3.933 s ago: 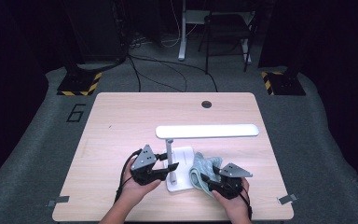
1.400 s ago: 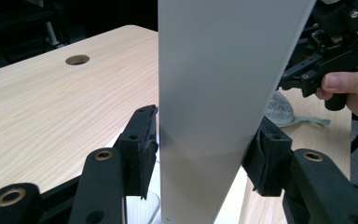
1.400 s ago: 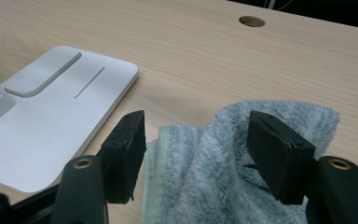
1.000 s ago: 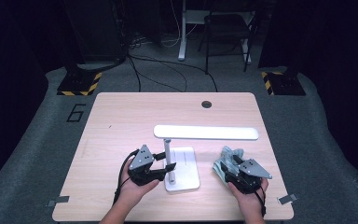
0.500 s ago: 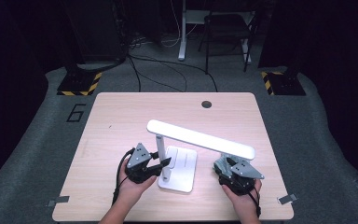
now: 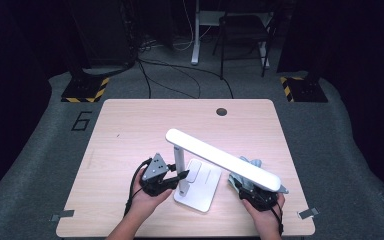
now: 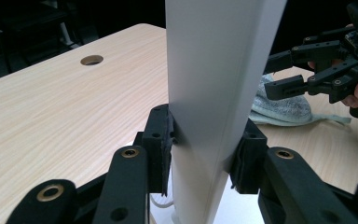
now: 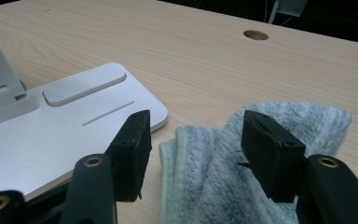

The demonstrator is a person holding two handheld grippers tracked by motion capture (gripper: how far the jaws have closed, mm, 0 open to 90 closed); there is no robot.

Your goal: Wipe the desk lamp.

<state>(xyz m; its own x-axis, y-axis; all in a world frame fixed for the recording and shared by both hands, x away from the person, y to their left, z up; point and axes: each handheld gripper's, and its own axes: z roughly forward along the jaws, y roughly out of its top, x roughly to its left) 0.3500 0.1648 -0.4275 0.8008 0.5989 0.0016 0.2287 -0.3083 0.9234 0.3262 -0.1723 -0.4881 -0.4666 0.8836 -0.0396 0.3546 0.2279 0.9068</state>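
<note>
Since the earlier frames the lamp head has been swung from level to a slant running ten to four o'clock; the left gripper's jaws have just been closing and are clamped on the lamp post; the cloth is seen between the right gripper's spread jaws, close at twelve o'clock, untouched.

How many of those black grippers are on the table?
2. The left gripper has just been closing, its jaws on the desk lamp's post; the right gripper stands open over the grey cloth.
</note>
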